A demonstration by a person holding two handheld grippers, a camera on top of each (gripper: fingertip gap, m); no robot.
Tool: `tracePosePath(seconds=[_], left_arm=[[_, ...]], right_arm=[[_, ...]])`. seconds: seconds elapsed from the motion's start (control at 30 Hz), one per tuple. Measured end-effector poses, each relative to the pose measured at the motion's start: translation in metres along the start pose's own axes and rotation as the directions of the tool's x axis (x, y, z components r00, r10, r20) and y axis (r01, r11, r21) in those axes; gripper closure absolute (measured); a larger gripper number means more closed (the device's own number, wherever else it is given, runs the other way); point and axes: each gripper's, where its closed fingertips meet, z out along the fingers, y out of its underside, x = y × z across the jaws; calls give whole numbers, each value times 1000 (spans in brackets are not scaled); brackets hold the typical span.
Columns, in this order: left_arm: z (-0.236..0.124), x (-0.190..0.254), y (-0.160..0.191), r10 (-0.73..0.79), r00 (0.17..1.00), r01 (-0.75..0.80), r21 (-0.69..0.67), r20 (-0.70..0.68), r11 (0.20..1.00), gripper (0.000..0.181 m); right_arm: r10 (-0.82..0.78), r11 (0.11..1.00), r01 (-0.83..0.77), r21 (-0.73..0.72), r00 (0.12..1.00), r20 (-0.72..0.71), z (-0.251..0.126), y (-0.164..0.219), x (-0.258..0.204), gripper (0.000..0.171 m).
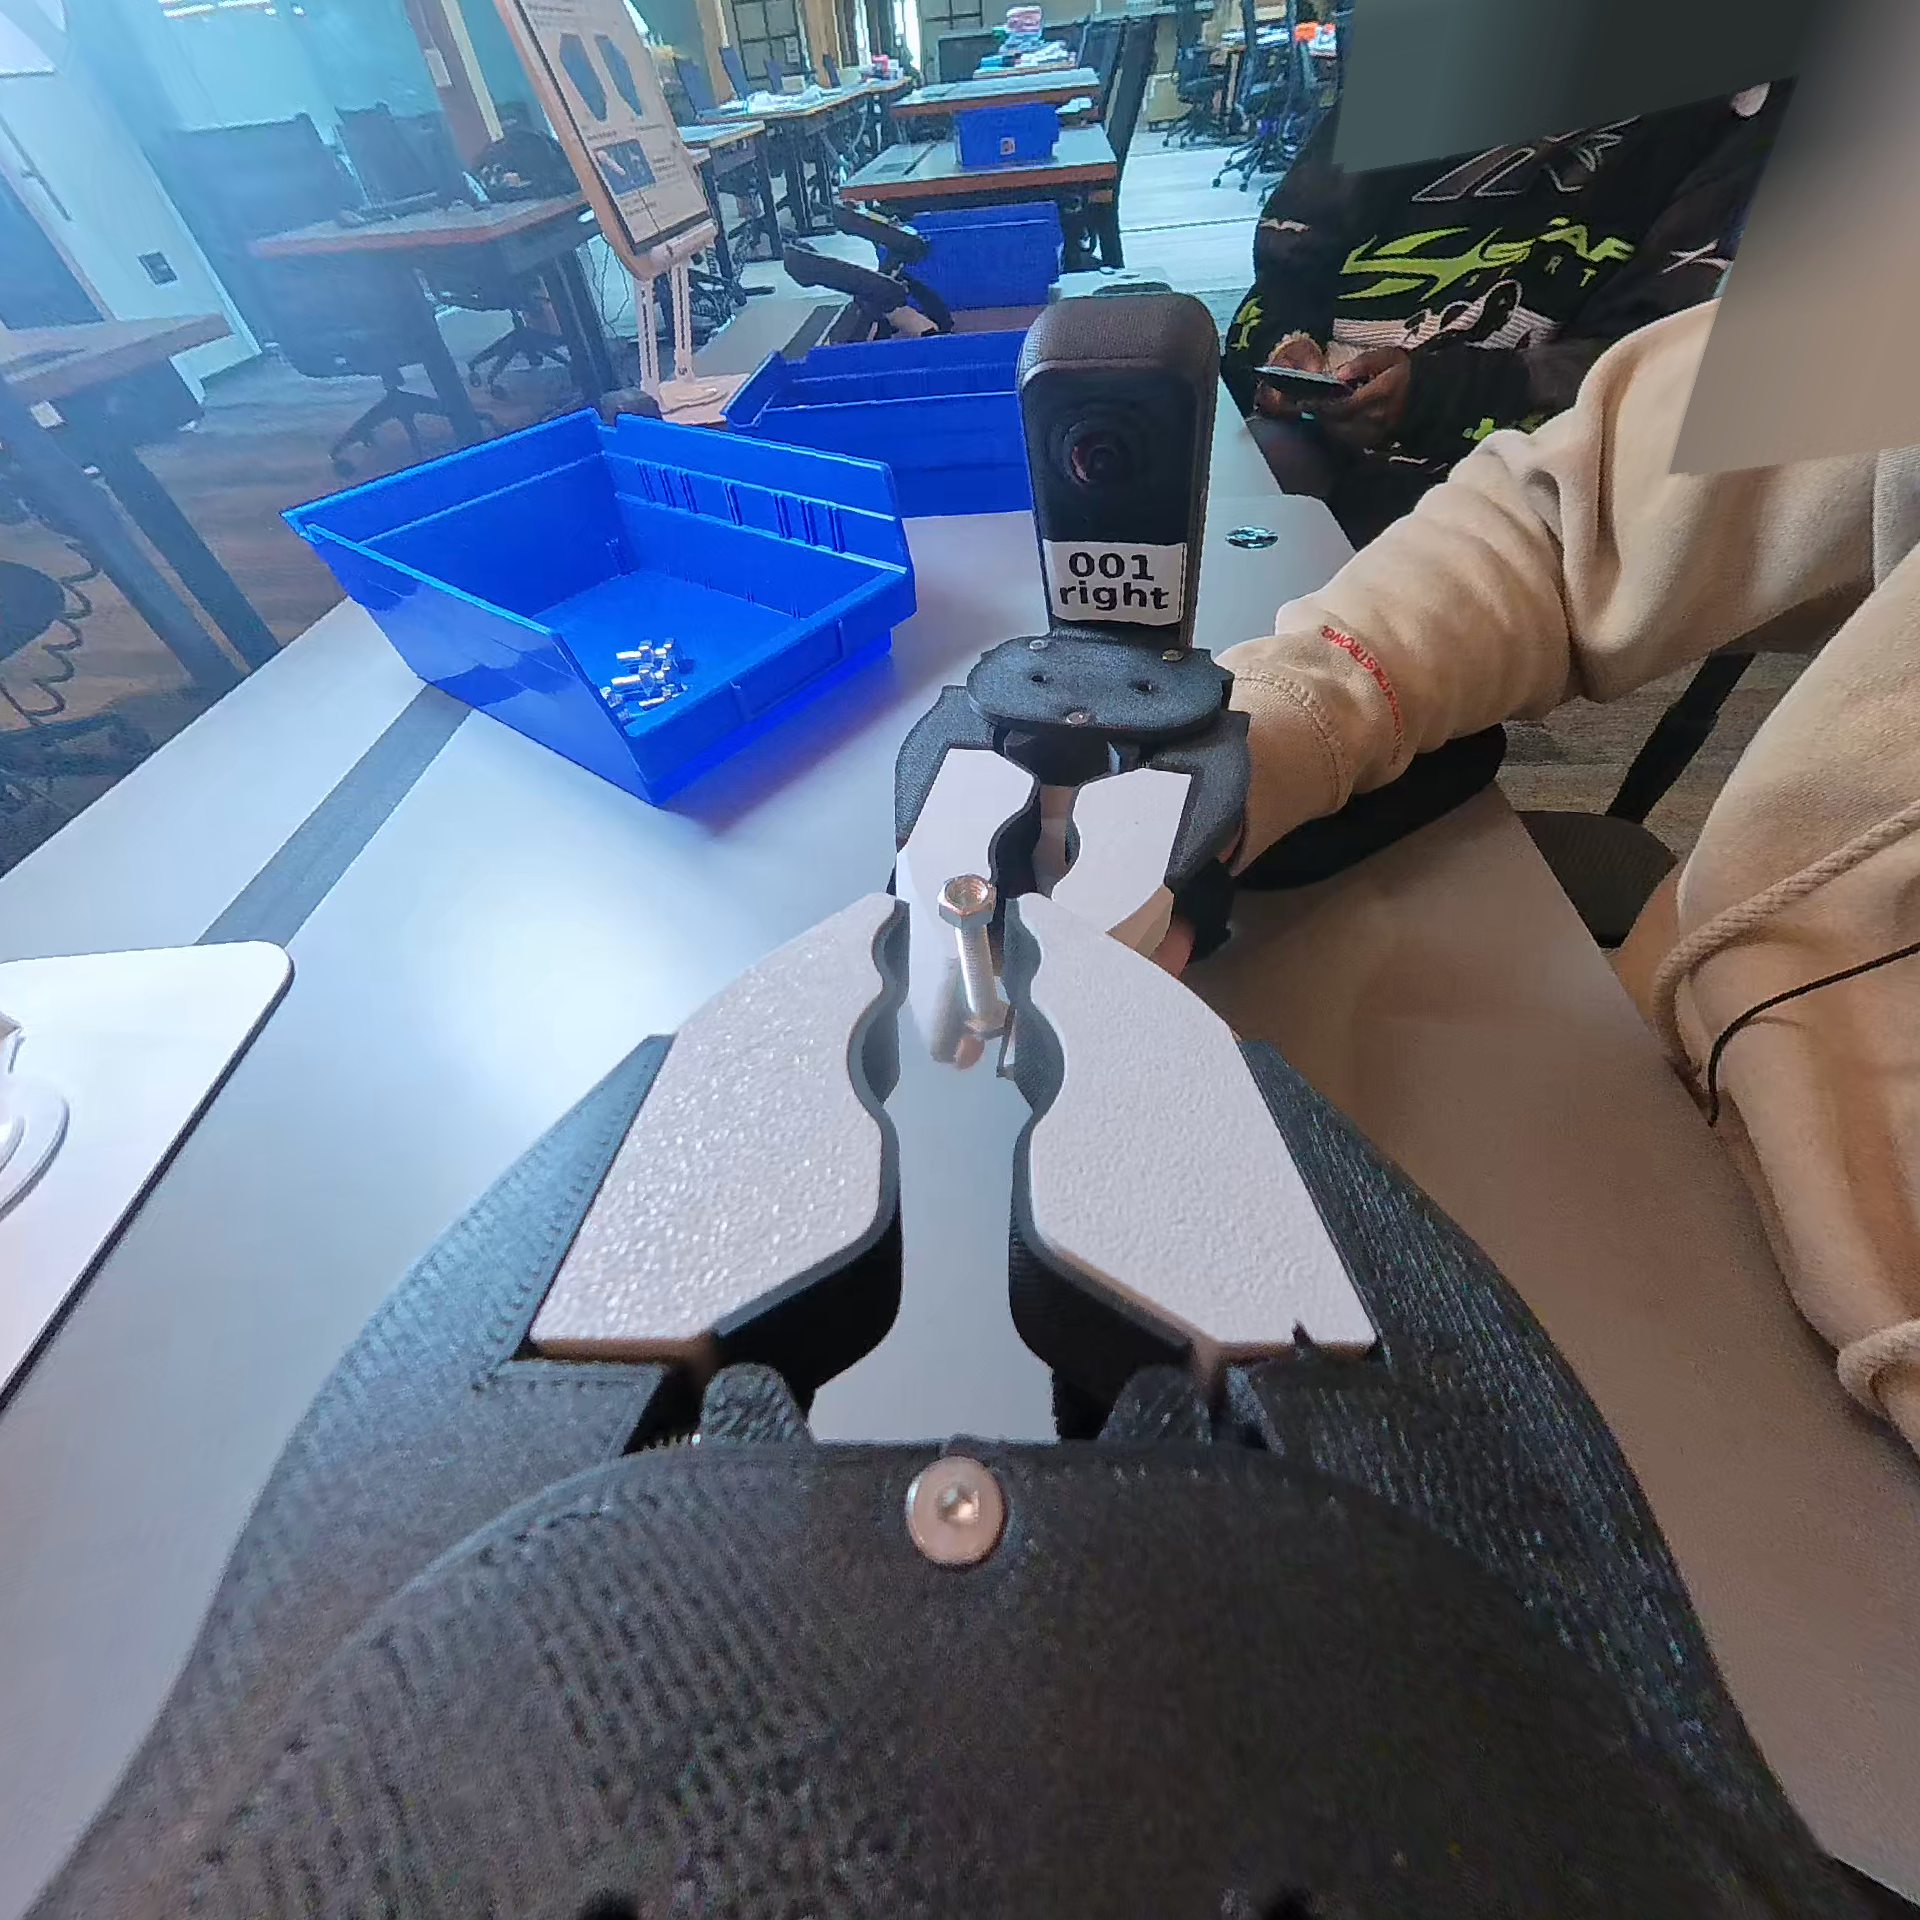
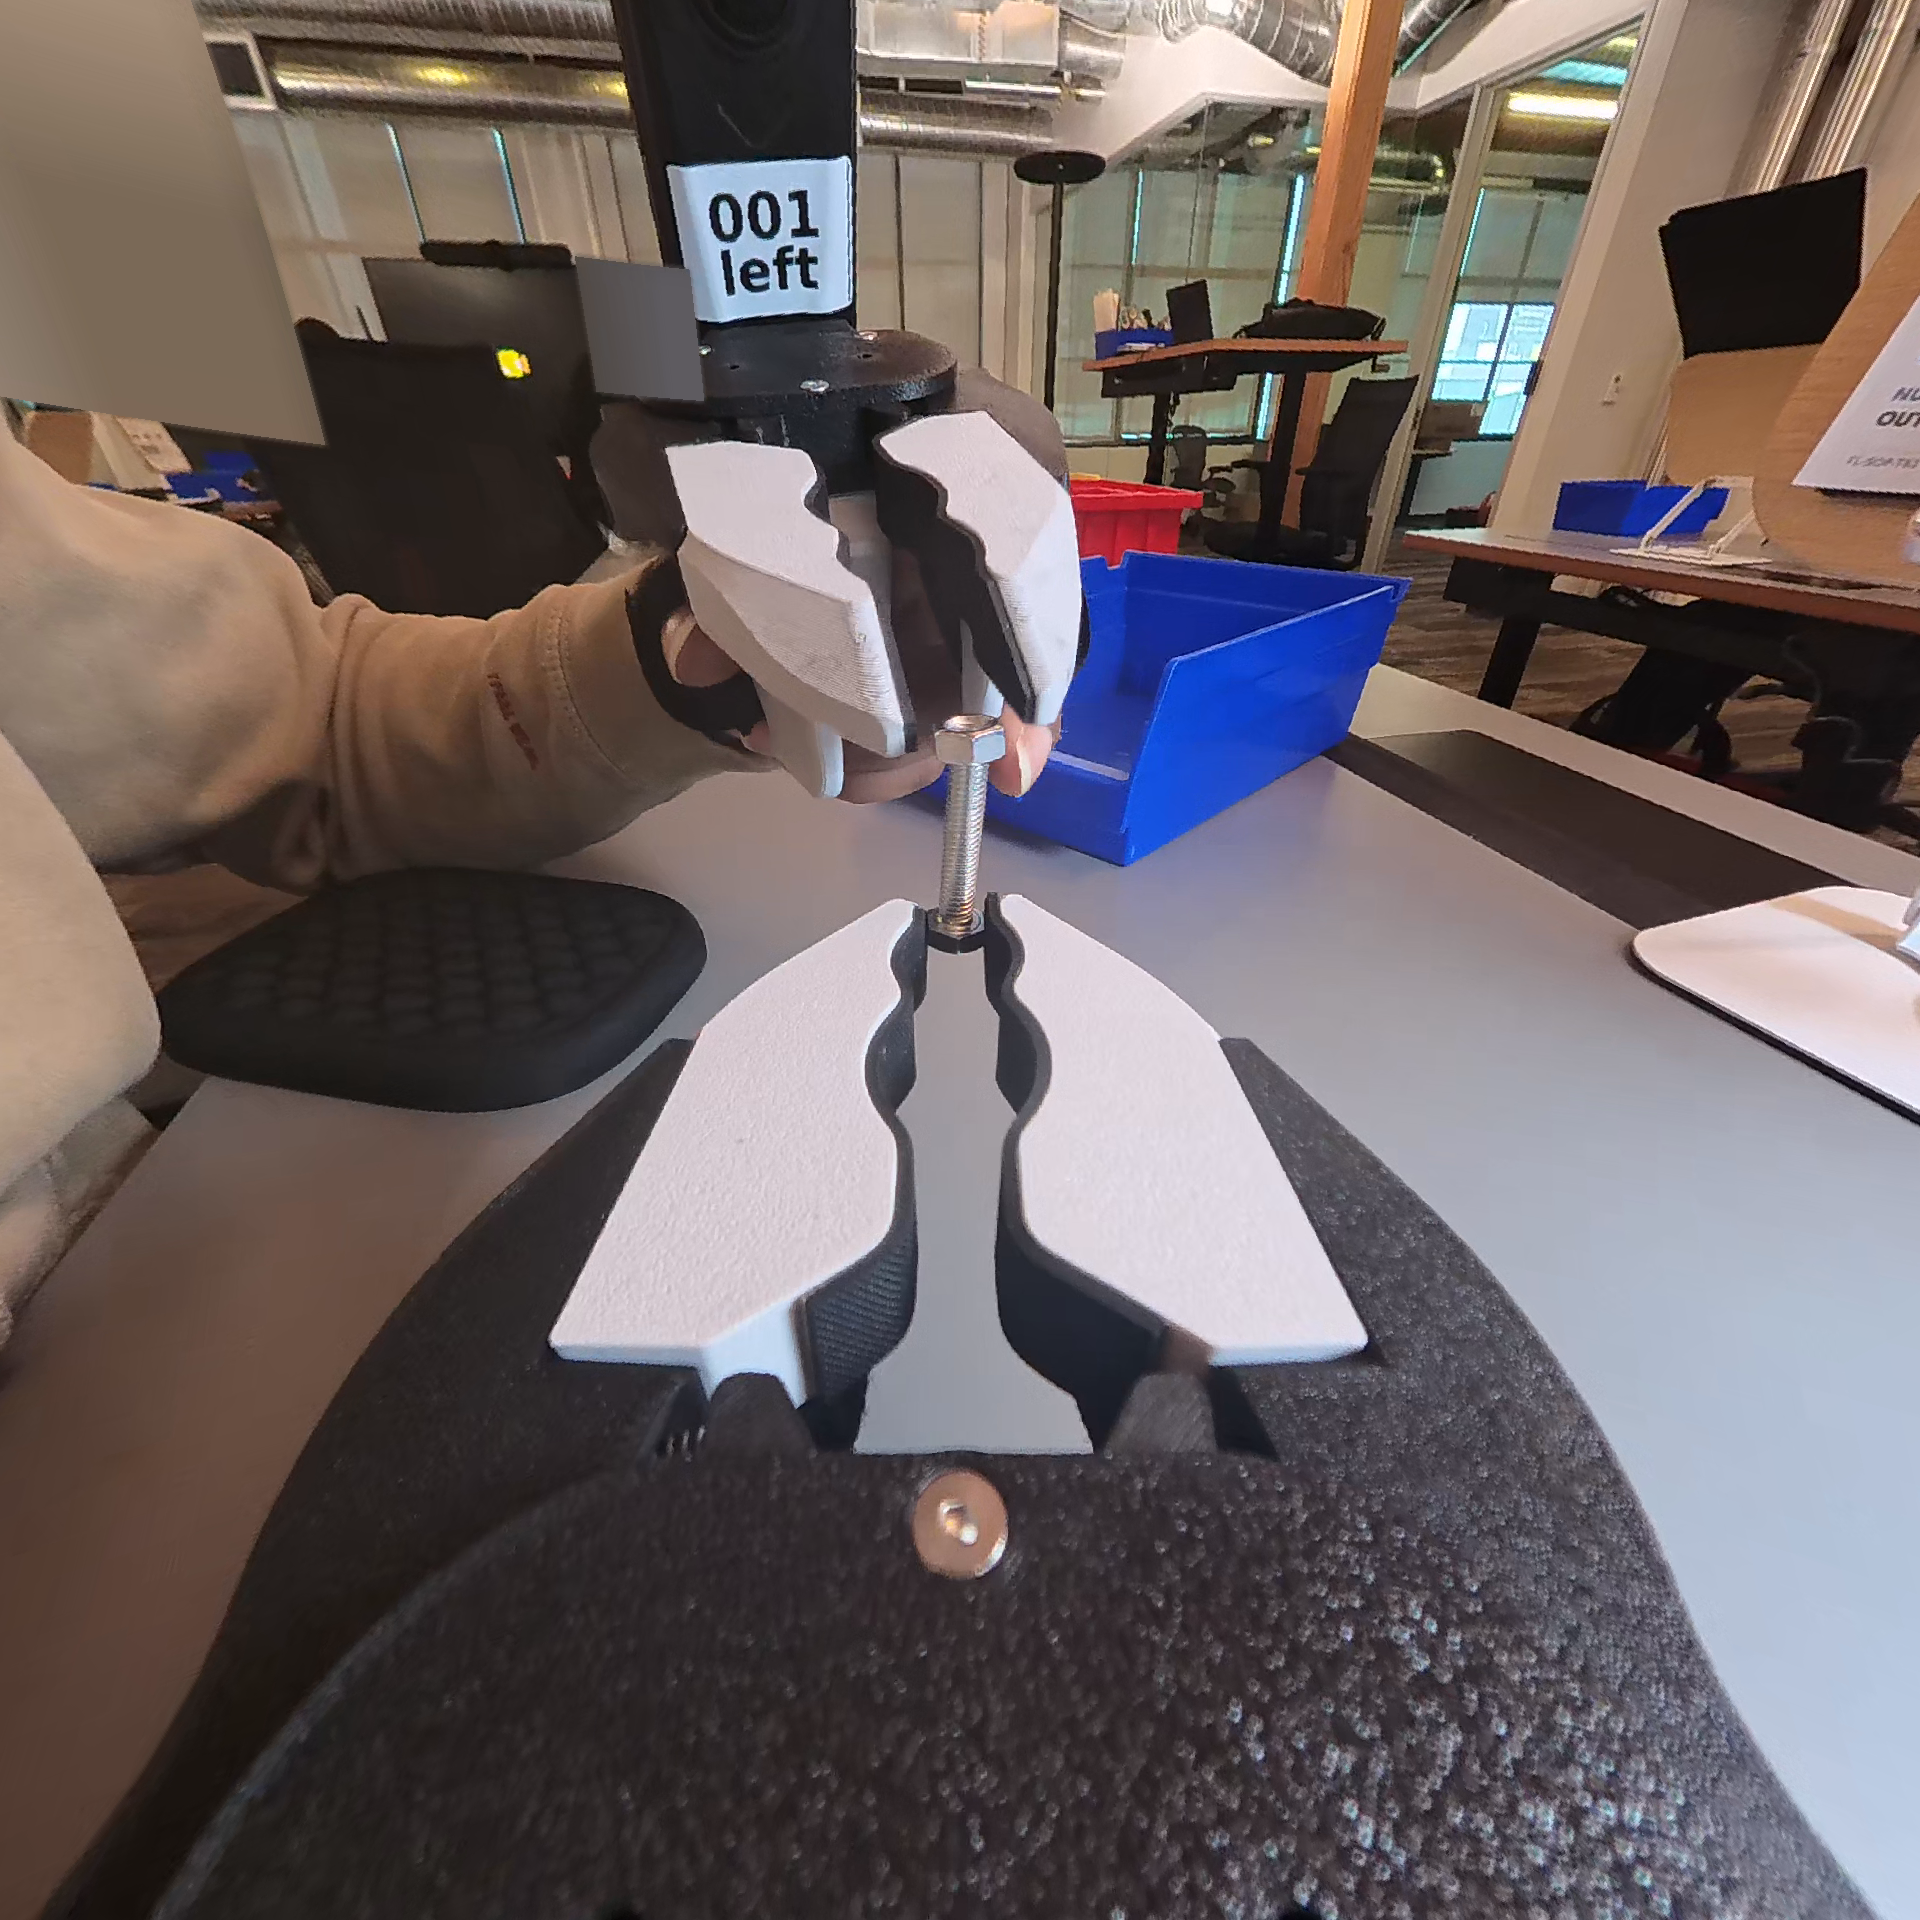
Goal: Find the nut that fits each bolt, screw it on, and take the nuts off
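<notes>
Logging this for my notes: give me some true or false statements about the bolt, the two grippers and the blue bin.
1. The right gripper grips the bolt by its lower end. True.
2. The bolt lies flat on the table. False: it stands upright, held off the table.
3. The left gripper is just above the bolt's hexagonal top. True.
4. The near blue bin is empty. False: small metal parts lie in it.
</notes>
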Motion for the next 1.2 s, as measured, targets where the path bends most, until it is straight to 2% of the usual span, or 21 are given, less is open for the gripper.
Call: tracePosePath(seconds=[0.67,0.87,1.2], left_arm=[[4,-1,1,-47,999,48,37,-17,998,164],[7,1,4,-38,999,39,25,-11,999,171],[6,-1,10,-17,1000,17,-22,-1,1000,171]], right_arm=[[-12,1000,12,-21,1000,-16,0,3,3,161],[-18,999,18,-35,1000,-19,1,6,3,161],[-31,997,29,-70,999,-30,2,11,3,161]])
